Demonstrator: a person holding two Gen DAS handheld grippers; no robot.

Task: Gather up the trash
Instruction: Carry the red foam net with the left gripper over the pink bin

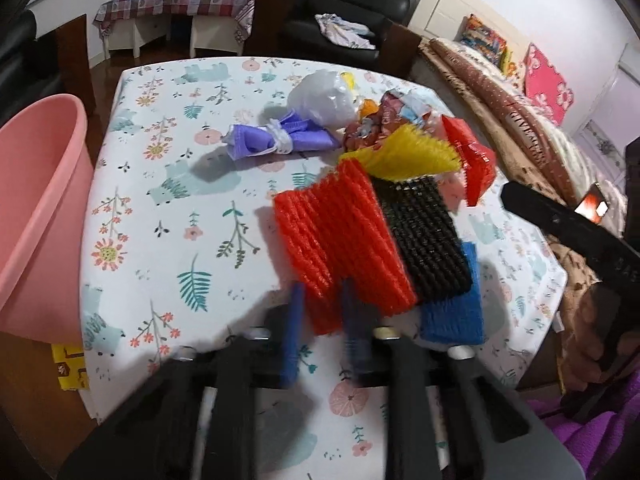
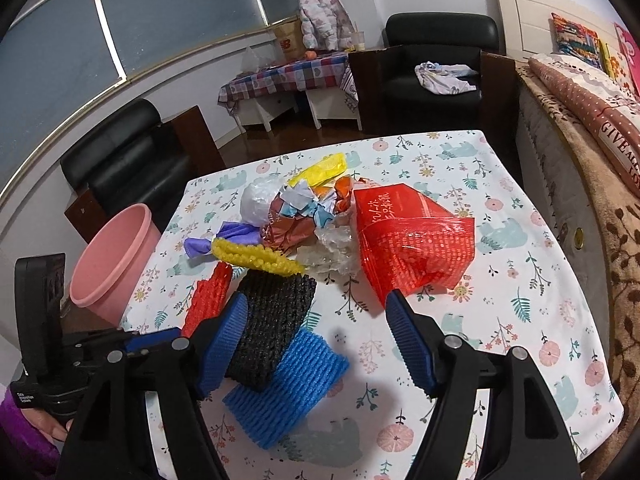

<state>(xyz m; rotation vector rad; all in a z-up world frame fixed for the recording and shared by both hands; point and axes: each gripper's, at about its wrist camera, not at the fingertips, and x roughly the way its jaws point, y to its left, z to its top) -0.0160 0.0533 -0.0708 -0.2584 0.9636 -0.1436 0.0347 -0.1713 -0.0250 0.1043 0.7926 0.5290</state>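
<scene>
Right, I'm looking down my left gripper (image 1: 322, 312) at a table (image 1: 168, 184) with a flowered cloth, and its blue fingers (image 1: 294, 320) are blurred with the near edge of a red foam net (image 1: 340, 248) between them. Whether the pads actually press on that net I cannot tell. The net lies flat, partly over a black foam net (image 1: 426, 240), which in turn lies on a blue foam net (image 1: 452, 316).

Beyond them a yellow foam net (image 1: 404, 156) leans across the black one, and further back sits the rest of the heap: a knotted purple bag (image 1: 276, 142), a white plastic bag (image 1: 324, 98), crumpled wrappers (image 1: 372, 120) and a red plastic bag (image 1: 470, 156). A pink bin (image 1: 40, 208) stands off the table's left edge.

My right gripper (image 2: 314, 320) has its jaws wide apart, holding nothing — one finger sits just in front of the black net, the other near the red bag's lower corner. From that camera the blue net is nearest, under the black one.
</scene>
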